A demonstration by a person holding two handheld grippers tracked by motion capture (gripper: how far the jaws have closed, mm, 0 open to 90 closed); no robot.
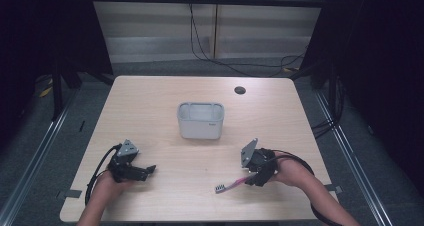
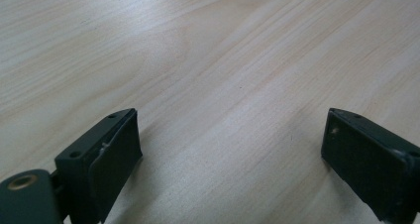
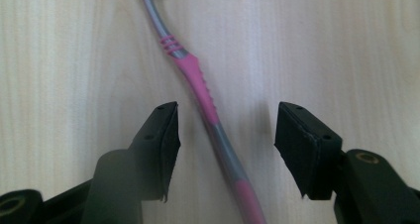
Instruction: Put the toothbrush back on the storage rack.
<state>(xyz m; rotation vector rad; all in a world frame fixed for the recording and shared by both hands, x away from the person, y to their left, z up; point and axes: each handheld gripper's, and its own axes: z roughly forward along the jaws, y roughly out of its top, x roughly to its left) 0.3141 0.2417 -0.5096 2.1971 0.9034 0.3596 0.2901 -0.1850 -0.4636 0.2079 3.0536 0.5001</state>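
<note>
A pink and grey toothbrush (image 1: 231, 184) lies flat on the wooden table (image 1: 165, 101), near the front right, its bristled head pointing left. My right gripper (image 1: 252, 178) stands over its handle. In the right gripper view the toothbrush (image 3: 205, 92) runs up between the two jaws of that gripper (image 3: 225, 120), and neither pad touches it. My left gripper (image 1: 147, 171) rests low at the front left, pointing right. Its jaws are wide apart in the left gripper view (image 2: 230, 135), with bare wood between them.
A grey rectangular container (image 1: 200, 128) stands at the middle of the table, open at the top. A small dark cable hole (image 1: 240, 90) sits behind it to the right. Cables trail on the floor beyond the far edge.
</note>
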